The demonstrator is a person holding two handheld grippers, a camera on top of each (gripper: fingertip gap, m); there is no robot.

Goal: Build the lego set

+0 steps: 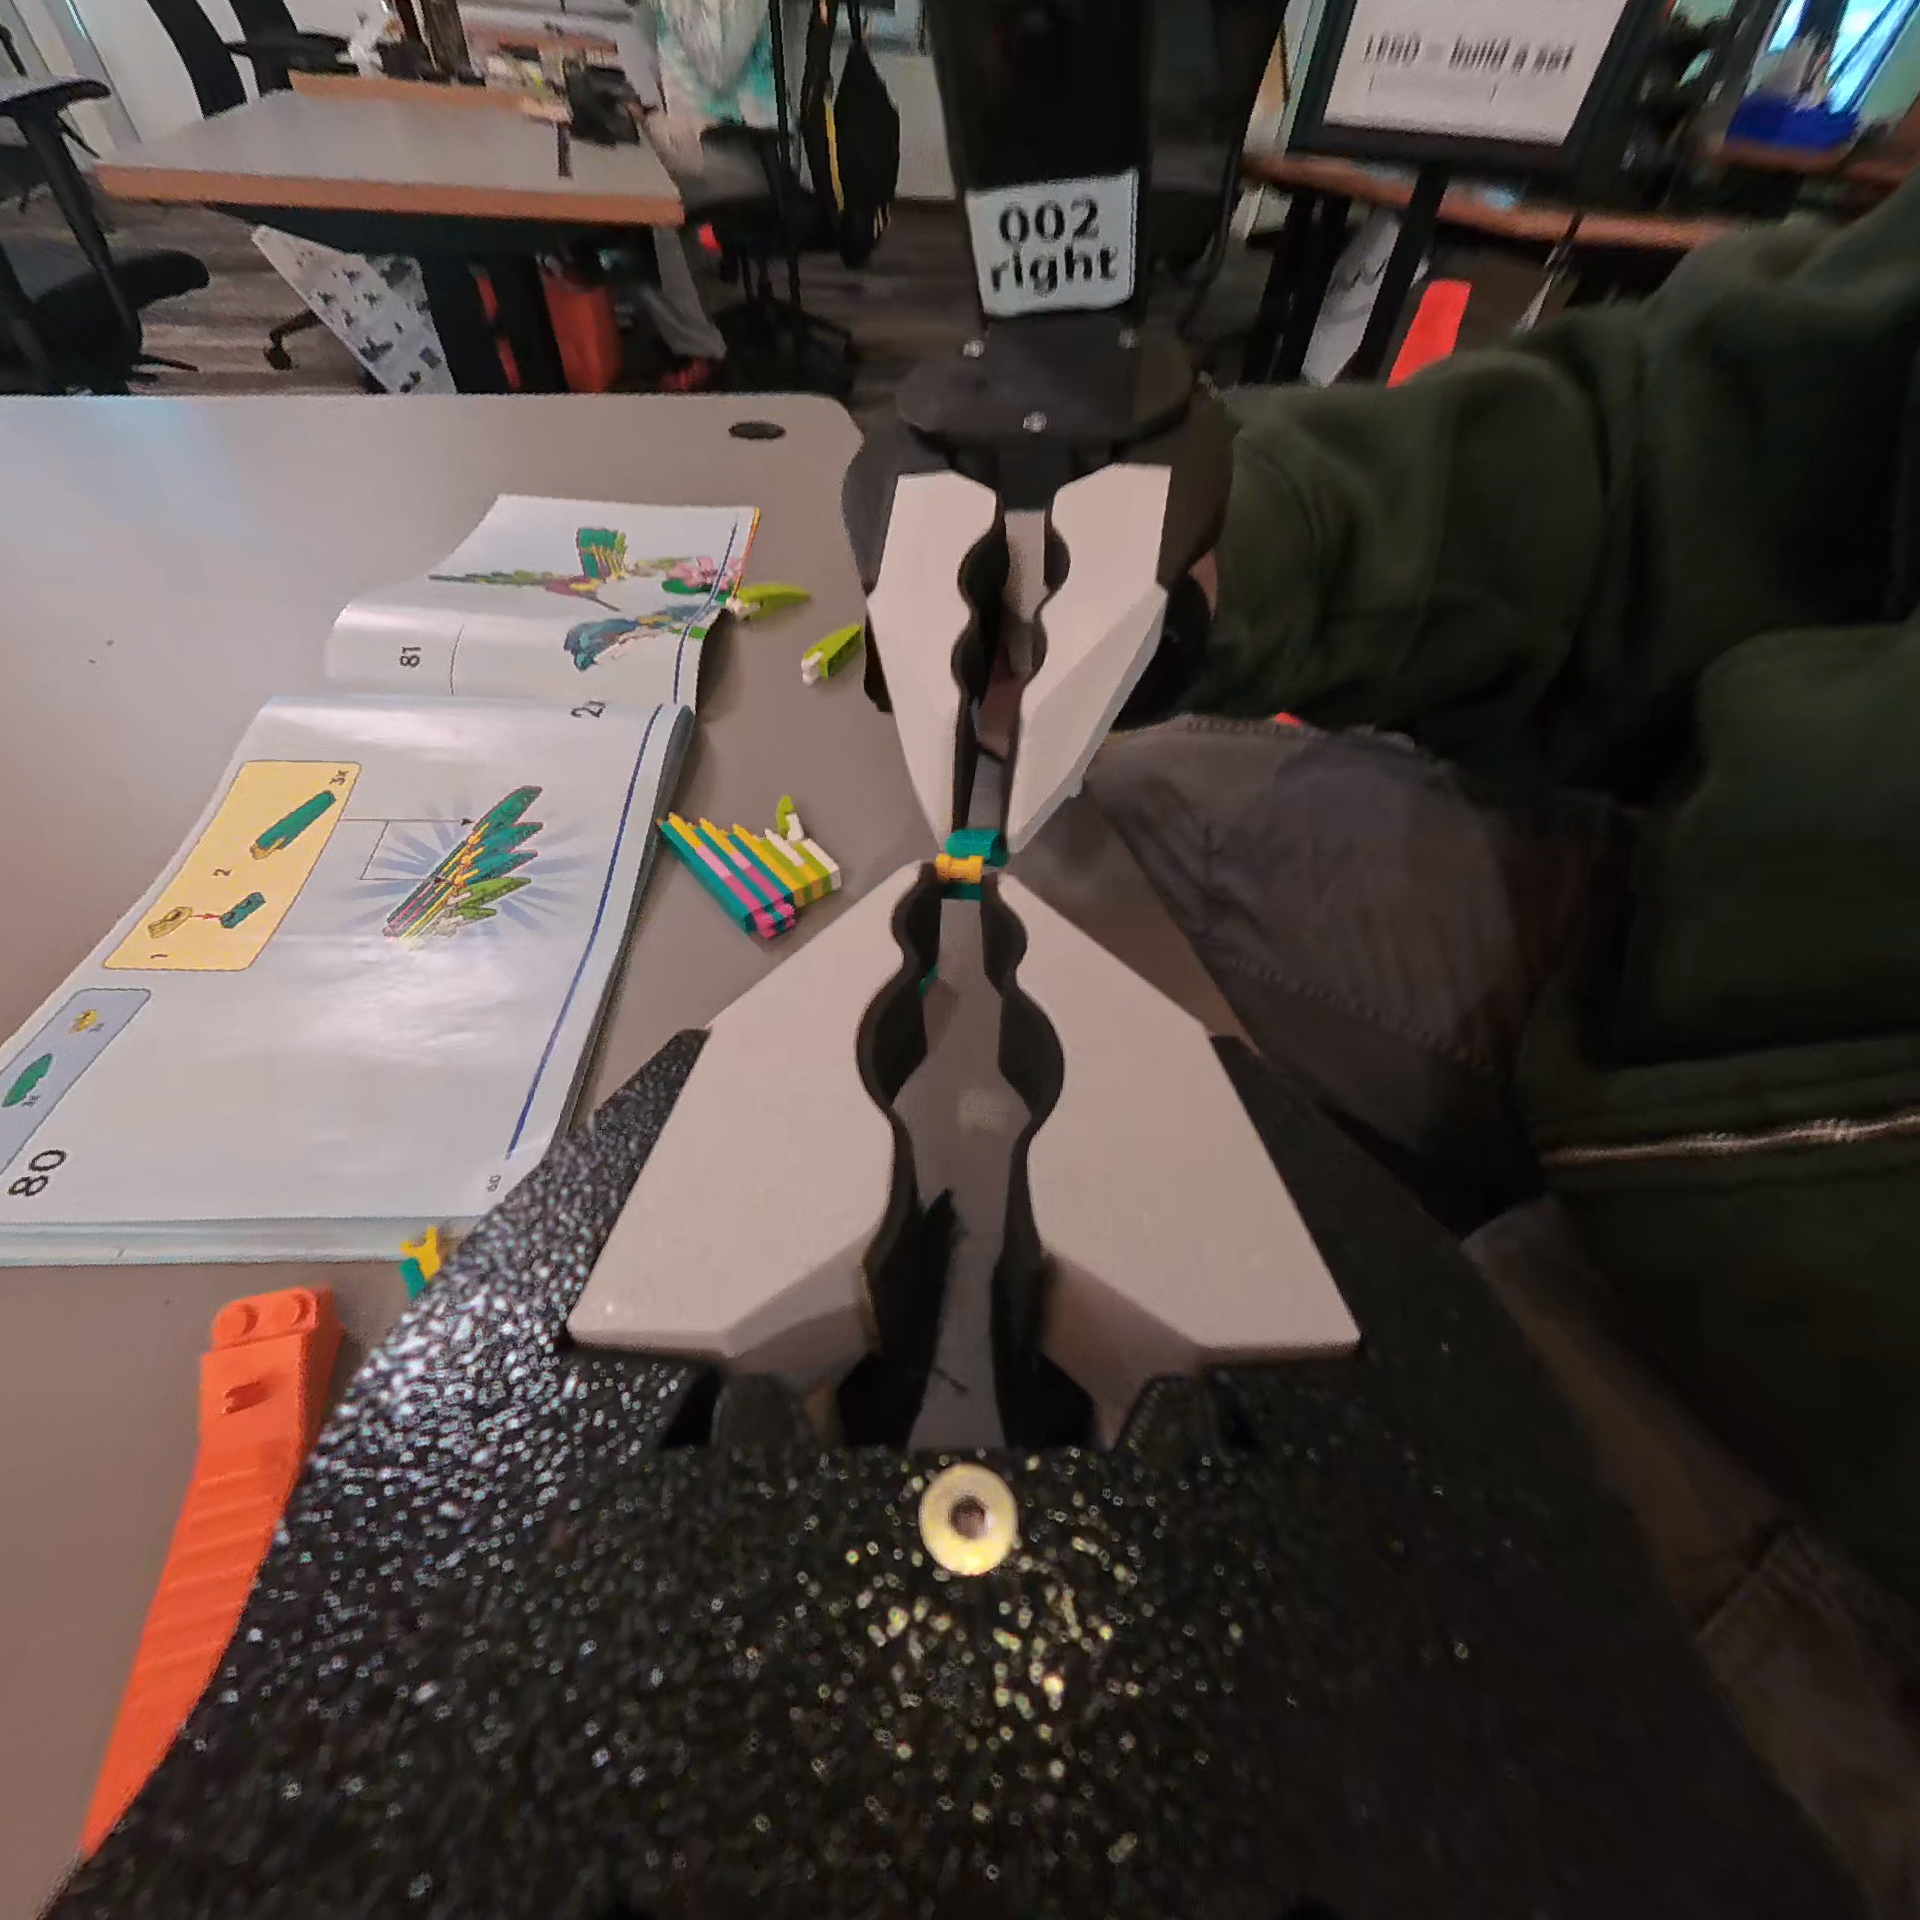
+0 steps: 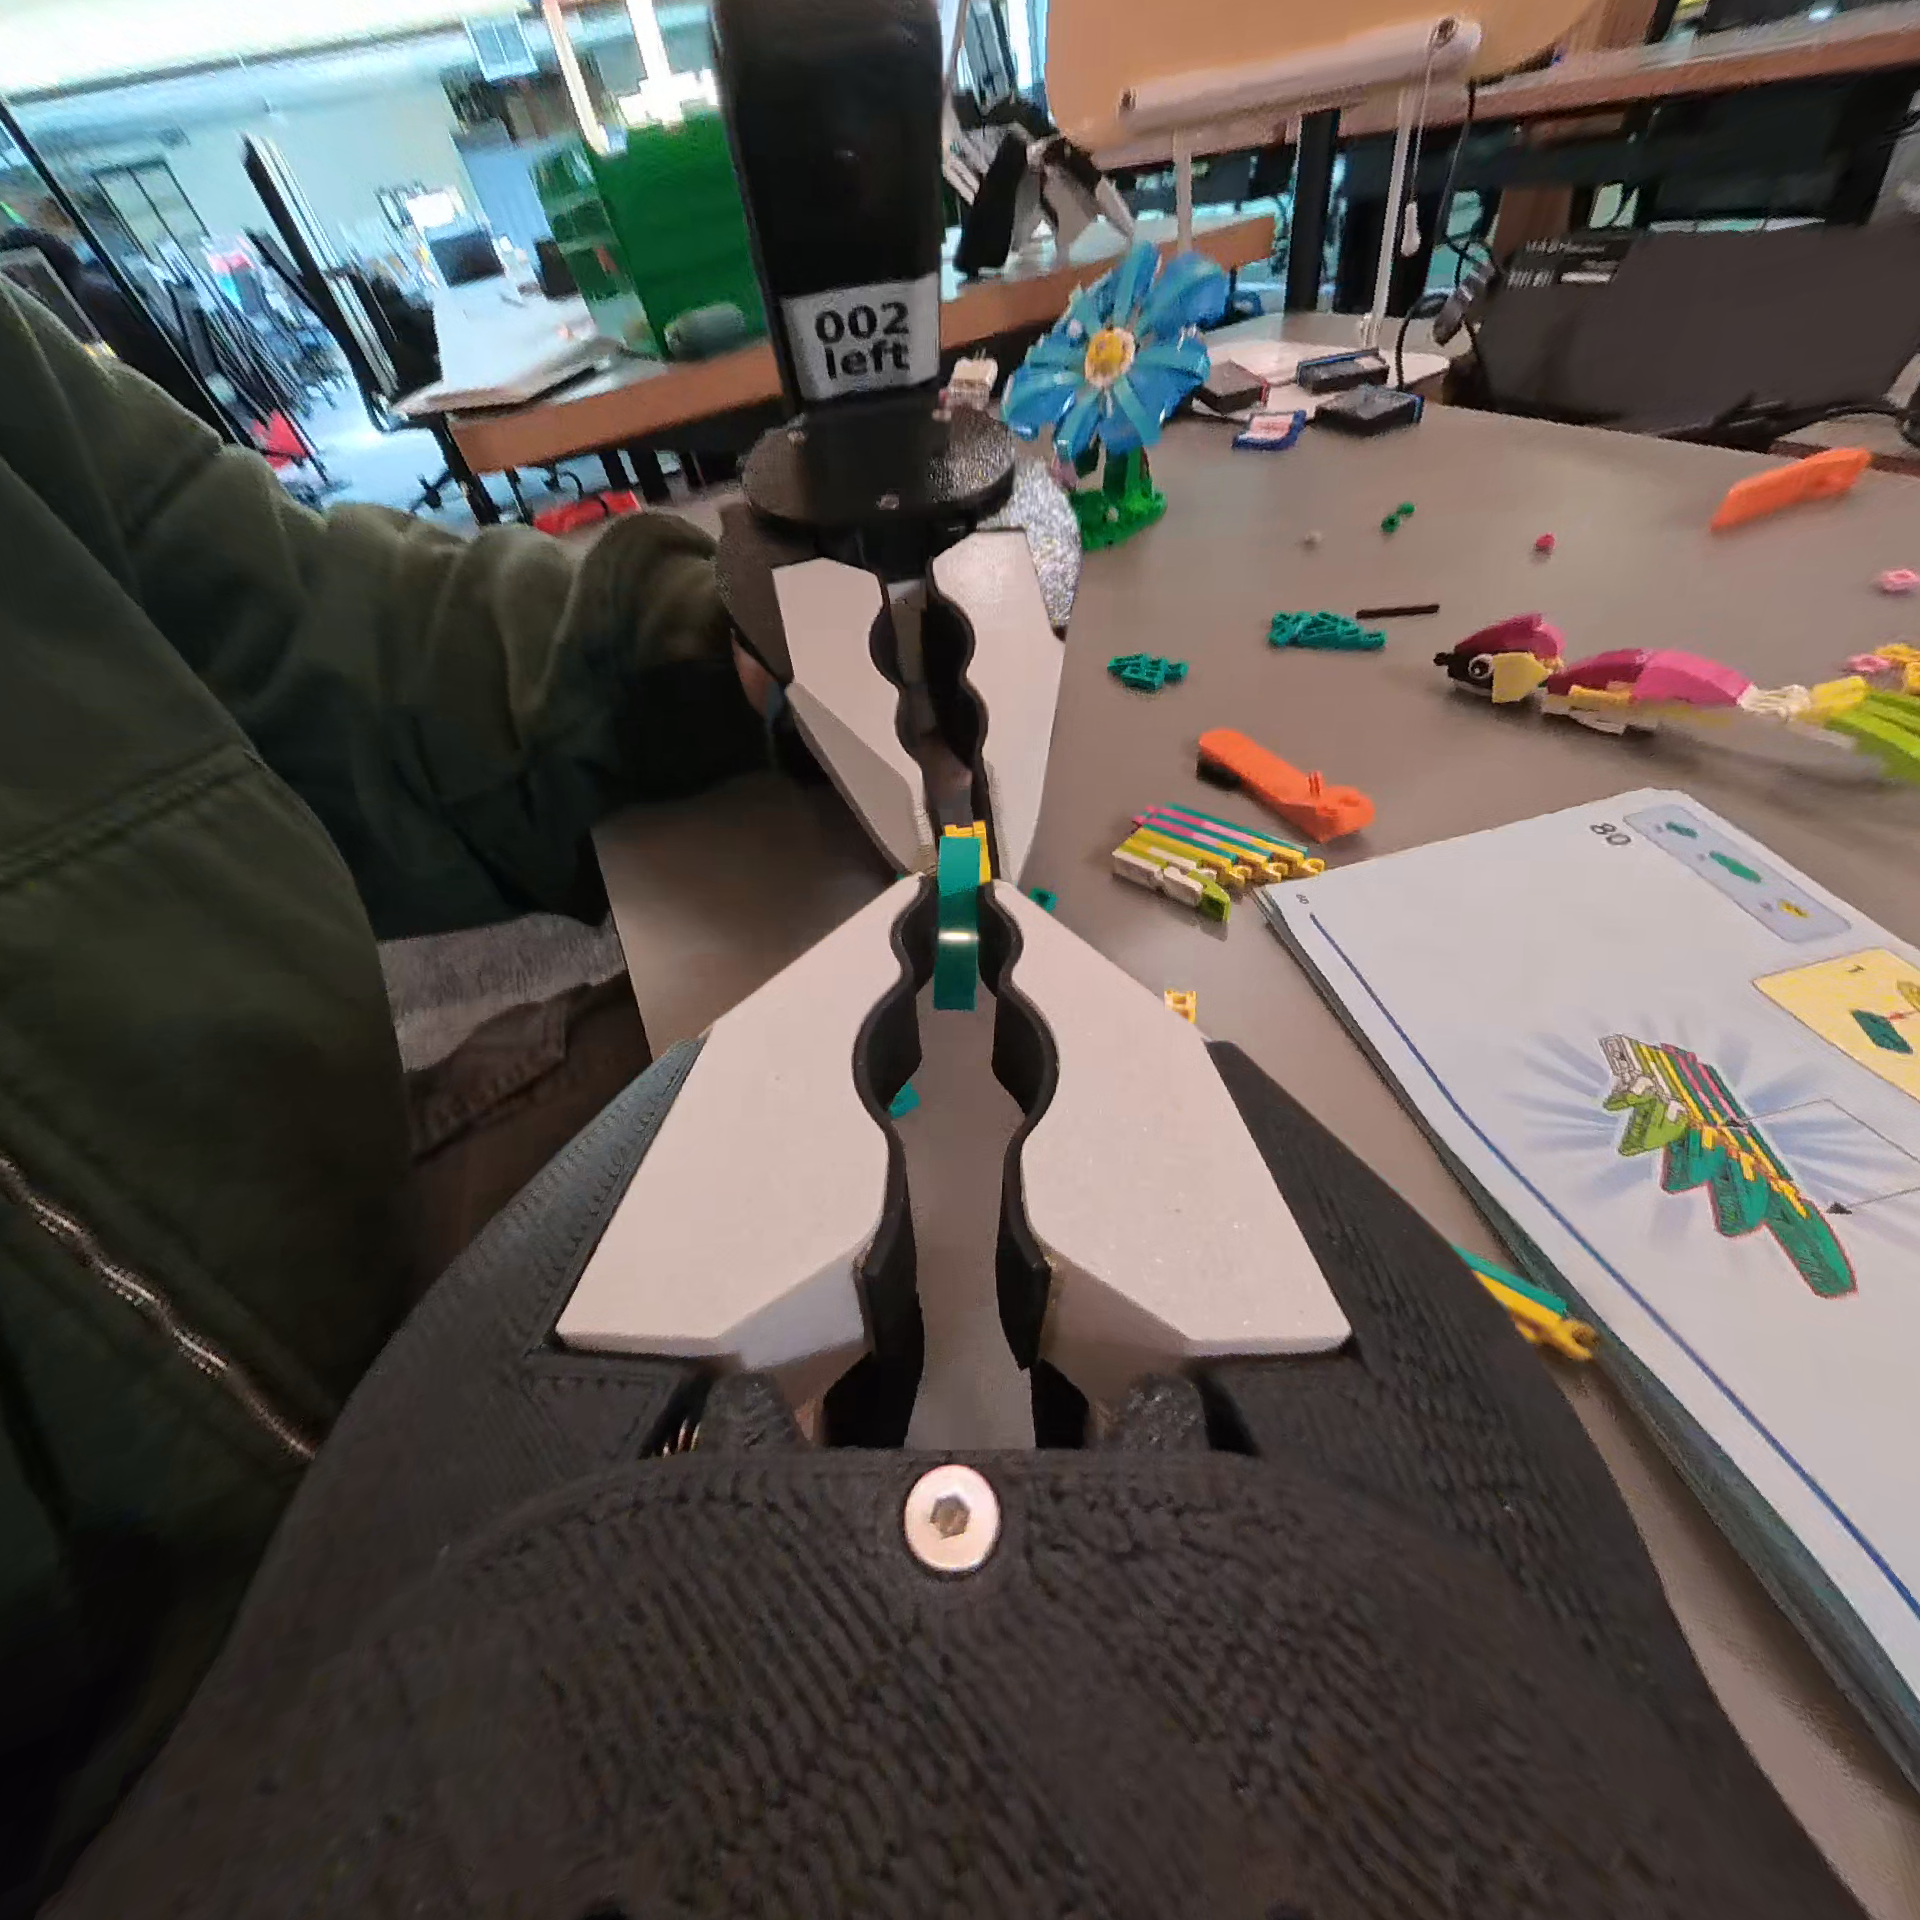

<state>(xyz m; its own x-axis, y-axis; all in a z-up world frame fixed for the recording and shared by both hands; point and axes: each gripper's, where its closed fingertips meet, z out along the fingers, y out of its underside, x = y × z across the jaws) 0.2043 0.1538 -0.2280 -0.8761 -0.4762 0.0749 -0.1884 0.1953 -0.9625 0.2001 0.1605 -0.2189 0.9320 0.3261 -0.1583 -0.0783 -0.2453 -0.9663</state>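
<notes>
Two grippers met tip to tip above the bench (image 1: 312,468) edge; the left gripper (image 1: 956,883) had its fingers pinching a small yellow piece (image 1: 956,868); the right gripper (image 2: 951,883) had its fingers clamped on a teal piece (image 2: 956,925); both pieces touched between the tips; a striped wing assembly (image 1: 753,862) lay beside them.

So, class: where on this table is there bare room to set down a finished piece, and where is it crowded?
Bare: the table's far corner beyond the open booklet, and the strip between the blue flower and the orange tool. Crowded: around the striped wing and pink bird.
</notes>
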